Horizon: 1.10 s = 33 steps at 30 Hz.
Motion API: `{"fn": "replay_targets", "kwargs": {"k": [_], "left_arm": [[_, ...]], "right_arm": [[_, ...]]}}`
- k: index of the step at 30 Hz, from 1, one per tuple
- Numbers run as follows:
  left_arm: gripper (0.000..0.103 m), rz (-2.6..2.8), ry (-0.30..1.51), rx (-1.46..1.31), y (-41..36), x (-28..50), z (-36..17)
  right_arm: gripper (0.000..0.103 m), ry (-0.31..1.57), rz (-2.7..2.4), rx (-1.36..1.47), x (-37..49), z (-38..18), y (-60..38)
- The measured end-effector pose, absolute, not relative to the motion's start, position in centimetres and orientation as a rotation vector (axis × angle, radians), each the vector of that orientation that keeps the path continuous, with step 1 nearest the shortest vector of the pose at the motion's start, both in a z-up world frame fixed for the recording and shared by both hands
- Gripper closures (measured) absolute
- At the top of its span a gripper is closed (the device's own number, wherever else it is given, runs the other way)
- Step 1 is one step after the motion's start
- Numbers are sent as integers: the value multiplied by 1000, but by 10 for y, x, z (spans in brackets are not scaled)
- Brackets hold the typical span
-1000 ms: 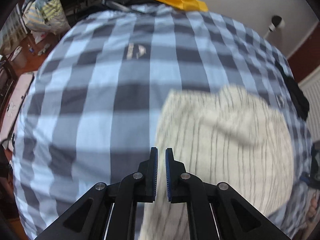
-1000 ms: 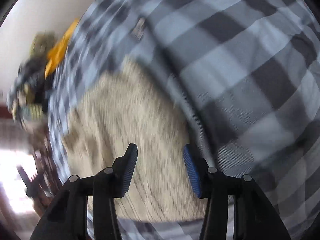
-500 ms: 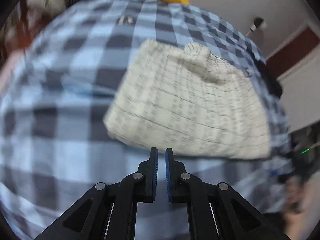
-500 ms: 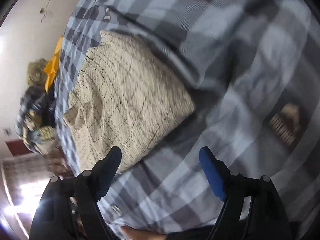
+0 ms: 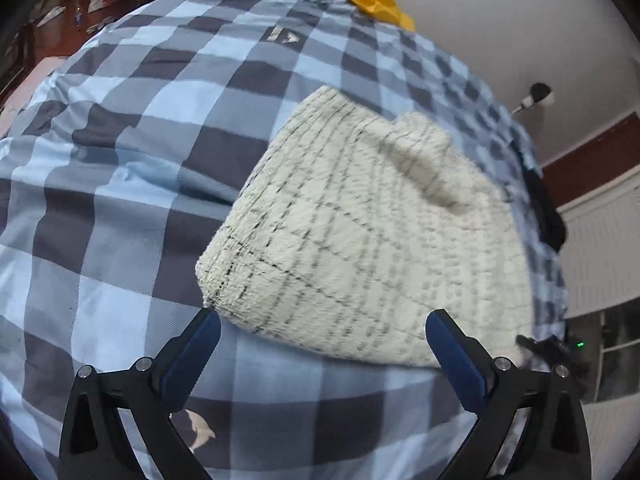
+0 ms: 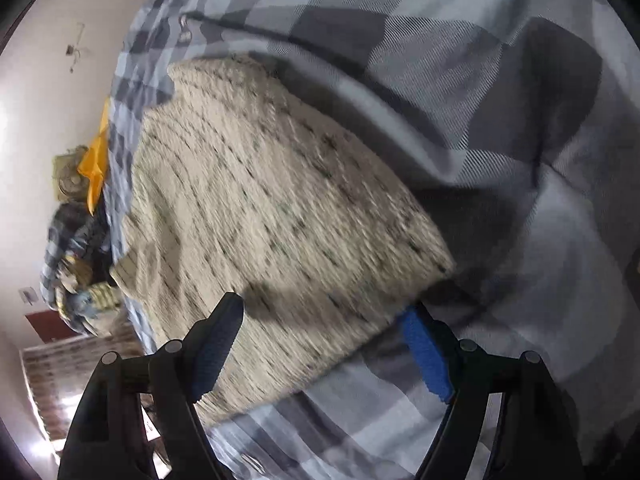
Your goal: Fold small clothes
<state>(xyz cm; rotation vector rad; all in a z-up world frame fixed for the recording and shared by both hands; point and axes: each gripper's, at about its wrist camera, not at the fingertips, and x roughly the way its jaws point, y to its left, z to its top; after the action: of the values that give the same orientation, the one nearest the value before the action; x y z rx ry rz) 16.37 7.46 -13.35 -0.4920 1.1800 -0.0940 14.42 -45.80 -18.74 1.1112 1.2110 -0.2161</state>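
Observation:
A cream knitted garment with thin dark lines (image 5: 360,232) lies folded on a blue and grey checked bed cover (image 5: 120,160). A raised fold sits near its far edge. My left gripper (image 5: 320,332) is open and empty, its jaws wide apart just in front of the garment's near edge. In the right wrist view the same garment (image 6: 260,216) fills the middle. My right gripper (image 6: 320,328) is open and empty, its jaws spread over the garment's near corner.
A yellow cloth (image 5: 376,0) lies at the far end of the bed, also showing in the right wrist view (image 6: 96,168). A pile of clothes (image 6: 72,264) sits beyond the bed. A dark item (image 5: 548,216) hangs at the bed's right edge. White walls stand behind.
My left gripper has opened from shut to wide apart and drawn back off the garment. My right gripper has opened wider and moved back toward the garment's near corner.

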Motion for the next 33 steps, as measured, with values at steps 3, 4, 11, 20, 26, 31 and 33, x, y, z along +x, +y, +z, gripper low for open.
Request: {"fn": "replay_targets", "kwargs": {"k": [3,4,11,20,26,31,33], "left_arm": [[0,-60,1258,-484,74,170,-162],[0,-40,1292,-465,74,172,-170],[0,14,1249,-492,88,174,-175],[0,36,1238,-377,85,174,-162],[0,8,1184,-250,72,185,-147],[0,-134,1074,-68,26,204,-121],[0,-217,1063,-39,2,216,-123]], "right_arm": [[68,1221,-230,1053,150,-183,-458],[75,1211,-224,1062,144,-182,-456],[85,1093,-192,1171,107,-160,-463],[85,1117,-277,1349,62,-184,-482],[58,1085,-696,1145,34,-147,-491],[45,935,-625,730,69,-80,-448],[38,920,-543,583,91,-71,-415]]}}
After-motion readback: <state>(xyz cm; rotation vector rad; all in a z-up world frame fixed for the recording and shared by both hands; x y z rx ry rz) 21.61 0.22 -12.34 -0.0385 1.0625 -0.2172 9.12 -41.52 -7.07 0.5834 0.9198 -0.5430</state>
